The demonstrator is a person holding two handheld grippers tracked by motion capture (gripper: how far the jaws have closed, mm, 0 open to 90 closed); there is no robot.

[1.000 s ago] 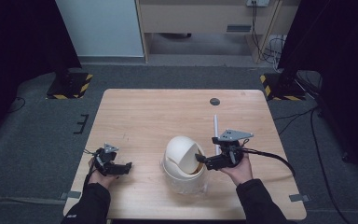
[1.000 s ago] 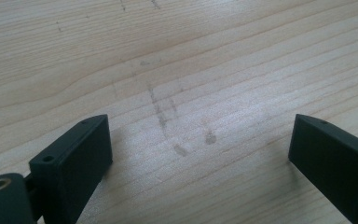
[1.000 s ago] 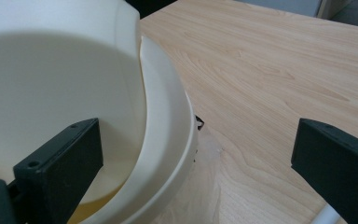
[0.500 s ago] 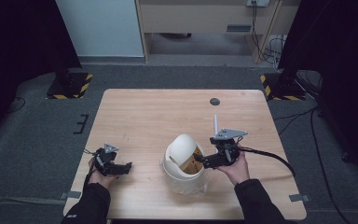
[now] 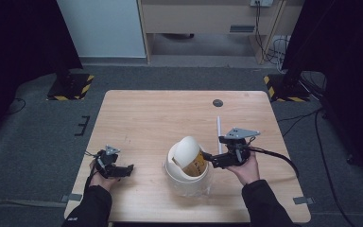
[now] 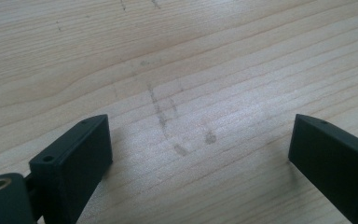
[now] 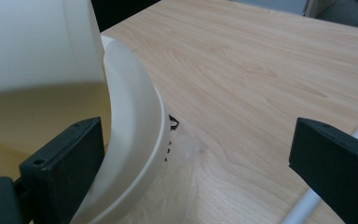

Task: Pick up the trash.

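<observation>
The right black two-jaw gripper (image 5: pixel 209 159), held in the person's right hand (image 5: pixel 246 168), points toward the round white plastic bin with a domed swing lid (image 5: pixel 188 165) that stands directly ahead of its jaws on the pale wooden table (image 5: pixel 151 118); in the right gripper view (image 7: pixel 198 154) the jaws stand wide apart and grasp nothing; one jaw sits against the cream rim (image 7: pixel 135 140) of the bin, at the edge of the yellowish opening, while the other jaw lies well off to the side over bare wood; the lid is tilted, showing a yellow inside in the high view; a thin white stick (image 5: pixel 219 134) lies on the table just beyond the right gripper, and its end shows beside the far jaw (image 7: pixel 335 163) in the right gripper view; a small dark round disc (image 5: pixel 218 102) lies farther off, beyond the stick.

The left black two-jaw gripper (image 5: pixel 126 169), held in the left hand (image 5: pixel 101 176), rests low near the table's near edge, well apart from the bin, its tips pointing toward it; in the left gripper view (image 6: pixel 200 149) its jaws are spread wide over scuffed wood grain with nothing between them.
</observation>
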